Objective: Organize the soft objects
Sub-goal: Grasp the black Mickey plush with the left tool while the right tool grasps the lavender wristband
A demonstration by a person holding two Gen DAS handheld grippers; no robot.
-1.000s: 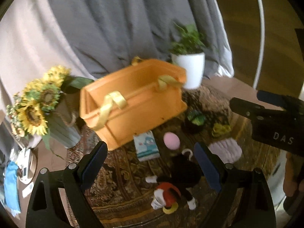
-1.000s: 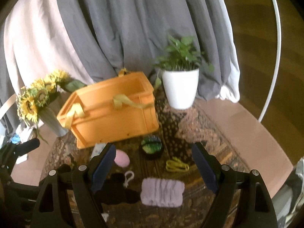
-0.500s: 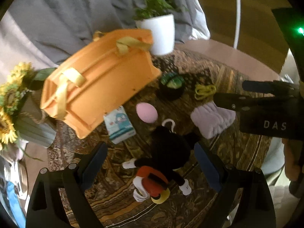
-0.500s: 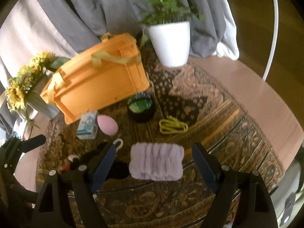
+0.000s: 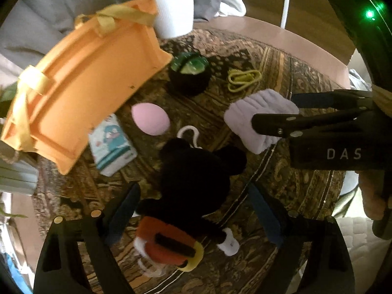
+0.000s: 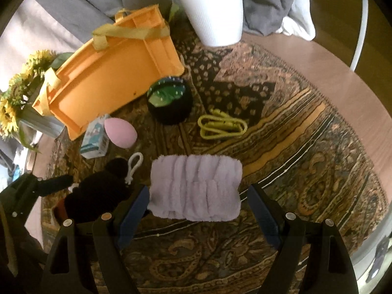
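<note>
Spread on a round table under a dark paisley-patterned cloth: a scatter of soft things in front of an orange plastic crate with yellow fabric handles.

Left gripper, jaws wide apart, straddling a black plush toy with red shorts, white gloves and yellow shoes; blue pads to either side of the toy's body, contact not clear (dark plush against dark pads). White cord loop at the toy's head end.

Right gripper, jaws likewise apart, flanking a folded lilac fluffy towel lying flat on the cloth; left pad at the towel's edge, right pad just beside the other edge, nothing clamped. Same gripper seen from the left wrist view reaching over the towel from the right.

Beyond these, nearer the crate: a pink egg-shaped sponge, a small white and teal printed packet touching the crate's front corner, a black round pouch with a green lining, and a coiled yellow-green cord.

Behind: a white ribbed pot with a green plant, grey draped fabric, sunflowers in a grey vase at the left.
</note>
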